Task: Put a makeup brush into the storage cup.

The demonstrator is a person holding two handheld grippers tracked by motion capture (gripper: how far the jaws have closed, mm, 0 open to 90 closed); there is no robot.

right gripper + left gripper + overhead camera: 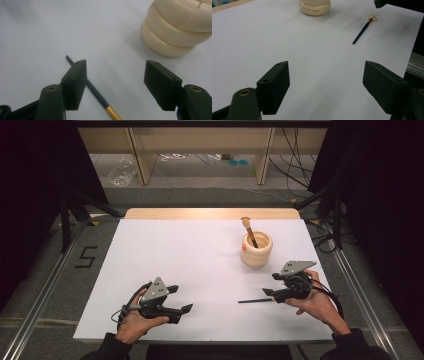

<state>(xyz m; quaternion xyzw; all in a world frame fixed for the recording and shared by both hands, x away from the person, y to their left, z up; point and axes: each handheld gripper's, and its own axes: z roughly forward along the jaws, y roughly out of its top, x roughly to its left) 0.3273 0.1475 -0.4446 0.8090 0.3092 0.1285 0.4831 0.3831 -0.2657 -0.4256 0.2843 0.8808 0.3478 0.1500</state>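
One brush (248, 231) already stands in the cream ribbed pot (256, 249), its bristle head pointing up and leaning toward the far edge. A second brush (255, 300) lies flat on the white surface (200, 260), near the front right, its dark handle tip pointing left; in the left gripper view its pale bristle end (372, 18) sits toward the right hand. So the work looks about half done: judging by the pot, this loose brush is probably meant to join the first, and it has not been lifted.

The right hand-held gripper (274, 291) hovers right at the brush with its jaws spread wide and nothing between them; in the right gripper view the handle (87, 82) passes under one jaw rather than between the two. The left hand-held gripper (181, 300) rests low near the front left, jaws equally wide apart and empty.

Room is generous. The middle and left of the surface are bare, and the pot stands well in from the far and right edges. The brush lies closer to the front edge, with clear space all around it.
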